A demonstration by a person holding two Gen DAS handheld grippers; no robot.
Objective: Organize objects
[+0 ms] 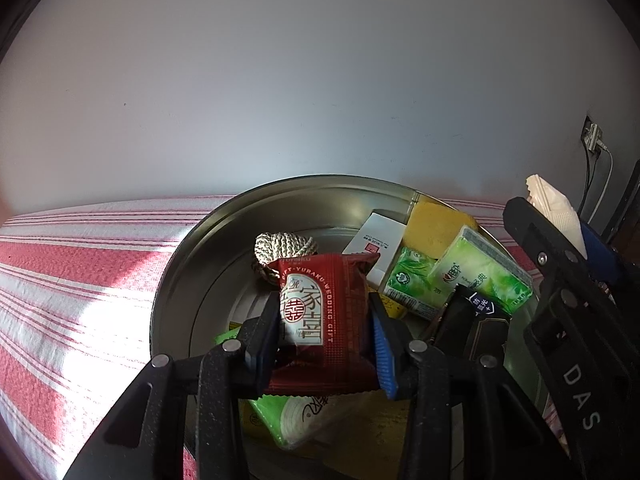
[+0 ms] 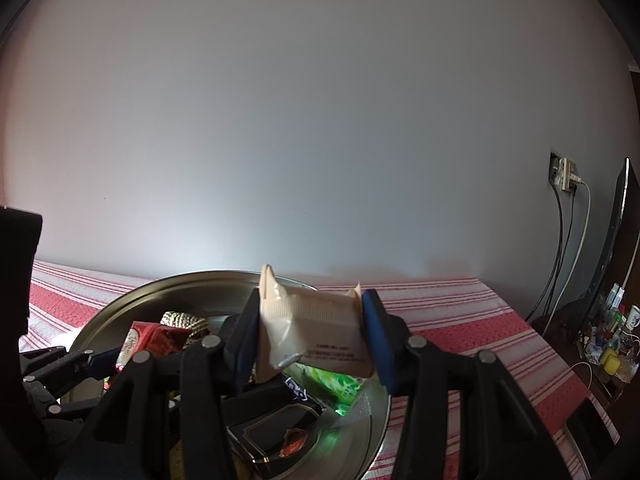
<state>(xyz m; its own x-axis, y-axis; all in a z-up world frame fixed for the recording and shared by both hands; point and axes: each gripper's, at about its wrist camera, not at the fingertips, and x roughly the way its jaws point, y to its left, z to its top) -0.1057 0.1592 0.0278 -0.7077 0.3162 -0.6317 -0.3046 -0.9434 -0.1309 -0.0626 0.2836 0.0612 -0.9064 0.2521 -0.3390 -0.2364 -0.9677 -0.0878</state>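
Observation:
My left gripper is shut on a red snack packet with white lettering, held above a round metal tray. My right gripper is shut on a beige sealed packet, also above the tray. In the left wrist view the right gripper stands at the right edge with the beige packet in its fingers. The left gripper with the red packet shows low on the left of the right wrist view. A coil of rope lies in the tray behind the red packet.
The tray holds green tissue packs, a white box, a yellow sponge, a black box and a green-white pack. It sits on a red-and-white striped cloth against a grey wall. Cables hang at the right.

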